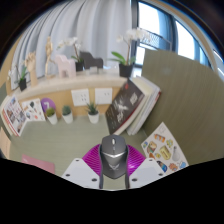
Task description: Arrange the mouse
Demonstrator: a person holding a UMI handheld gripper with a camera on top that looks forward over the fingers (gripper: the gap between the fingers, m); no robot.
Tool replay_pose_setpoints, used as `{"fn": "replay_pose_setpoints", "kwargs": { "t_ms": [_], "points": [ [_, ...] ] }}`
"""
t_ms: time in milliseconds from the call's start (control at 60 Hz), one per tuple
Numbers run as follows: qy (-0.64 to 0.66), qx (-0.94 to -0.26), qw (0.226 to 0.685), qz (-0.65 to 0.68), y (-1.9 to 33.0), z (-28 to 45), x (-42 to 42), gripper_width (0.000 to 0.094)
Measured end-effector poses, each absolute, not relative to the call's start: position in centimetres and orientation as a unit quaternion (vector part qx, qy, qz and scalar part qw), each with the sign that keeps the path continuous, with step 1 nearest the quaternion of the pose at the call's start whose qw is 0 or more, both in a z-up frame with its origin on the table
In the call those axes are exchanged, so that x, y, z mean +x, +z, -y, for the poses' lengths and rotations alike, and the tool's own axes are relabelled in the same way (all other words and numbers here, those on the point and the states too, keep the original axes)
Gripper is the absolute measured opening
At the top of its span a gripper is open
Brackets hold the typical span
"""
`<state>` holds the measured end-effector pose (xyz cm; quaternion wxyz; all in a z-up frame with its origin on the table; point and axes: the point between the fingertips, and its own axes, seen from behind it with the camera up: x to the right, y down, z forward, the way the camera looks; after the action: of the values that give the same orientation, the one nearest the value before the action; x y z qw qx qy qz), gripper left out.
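1. Gripping a grey computer mouse (113, 155) between the 2 fingers of the gripper (113, 166), scroll wheel pointing forward along them
2. Pressing on the mouse from both sides with the magenta pads (94, 160), fingers set narrow, only as far apart as the mouse's body
3. Sitting low between the fingertips, mouse covering most of the gap, its rear end dropping out of sight below
4. Showing a pale tabletop (80, 135) just ahead of the fingers
5. Lying flat right of the mouse, a colourful illustrated sheet (163, 150), near the right finger
6. Leaning upright beyond the mouse, a dark book or board (132, 105) with a pale pattern on its face
7. Standing further back, left of the board, 3 small potted plants (68, 113) in a row
8. Running behind those, a shelf (70, 80) carrying white orchids (68, 45) and small figurines
9. Lying at the table's left end, another printed sheet (14, 115)
10. Letting in daylight behind the shelf, a window (165, 35) with pale curtains (45, 40) beside it
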<state>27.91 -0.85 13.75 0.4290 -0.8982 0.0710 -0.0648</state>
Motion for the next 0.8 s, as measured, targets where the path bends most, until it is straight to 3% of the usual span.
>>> {"fn": "replay_pose_setpoints", "kwargs": {
  "t_ms": [167,233,317,417,550,683,800],
  "points": [
    [-0.049,-0.847,0.525,-0.065,28.5,1.2,17.2,0.0292],
    [-0.028,-0.833,0.549,-0.054,31.7,1.6,11.8,0.0291],
    [-0.021,-0.829,0.558,-0.031,32.6,1.6,5.5,0.0291],
    [0.013,-0.850,0.527,-0.018,28.3,1.7,-1.5,0.0289],
    [0.028,-0.881,0.473,-0.004,18.0,2.3,-7.4,0.0290],
    [0.017,-0.919,0.395,0.000,7.1,4.9,-9.5,0.0290],
    [0.019,-0.938,0.346,-0.001,1.3,7.7,-10.2,0.0291]
  ]
}}
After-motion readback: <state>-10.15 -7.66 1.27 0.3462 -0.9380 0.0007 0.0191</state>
